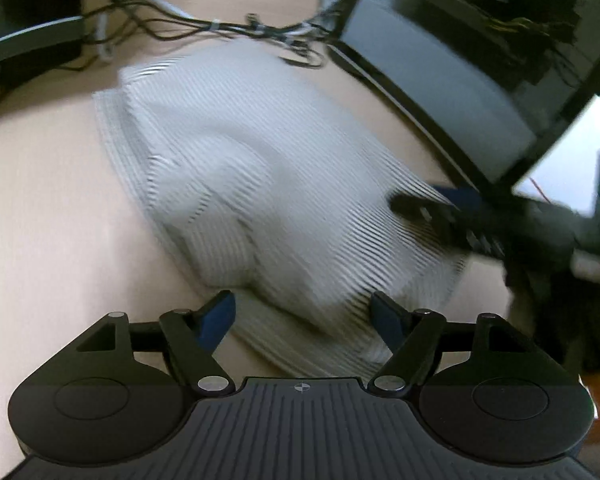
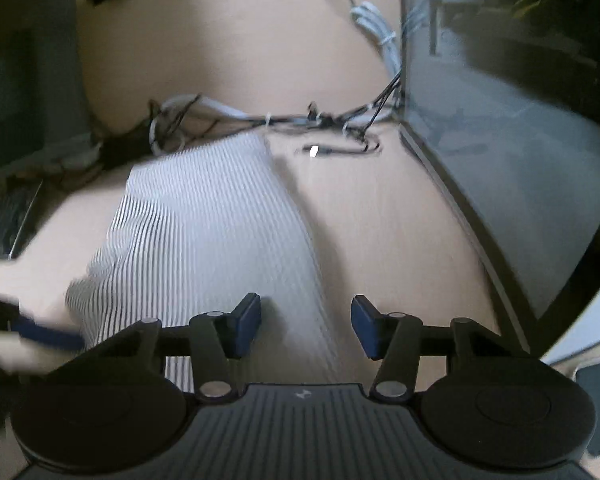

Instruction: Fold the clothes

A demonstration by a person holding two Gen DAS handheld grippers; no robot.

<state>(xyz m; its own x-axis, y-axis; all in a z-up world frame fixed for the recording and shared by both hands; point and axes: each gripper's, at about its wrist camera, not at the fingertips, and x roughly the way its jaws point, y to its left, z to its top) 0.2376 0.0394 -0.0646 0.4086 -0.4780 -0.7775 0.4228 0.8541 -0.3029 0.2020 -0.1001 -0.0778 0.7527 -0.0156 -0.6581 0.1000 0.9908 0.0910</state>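
A folded white garment with fine grey stripes [image 1: 240,176] lies on the beige table [image 1: 40,208]. My left gripper [image 1: 302,312] stands open at the garment's near edge. A puffed fold of cloth sits between its blue pads [image 1: 220,316], which do not press on it. In the right wrist view the same garment [image 2: 204,216] stretches away to the left. My right gripper [image 2: 306,322] is open low over the garment's right edge, with its left pad [image 2: 246,322] above the cloth and its right pad above bare table. Each view shows the other gripper blurred at the garment's side.
A tangle of black and white cables [image 1: 204,28] [image 2: 284,120] runs along the table behind the garment. A dark glossy panel [image 1: 460,72] [image 2: 500,152] stands on the right. A keyboard [image 2: 4,220] lies at the left, and a dark device [image 1: 28,40] sits at the back left.
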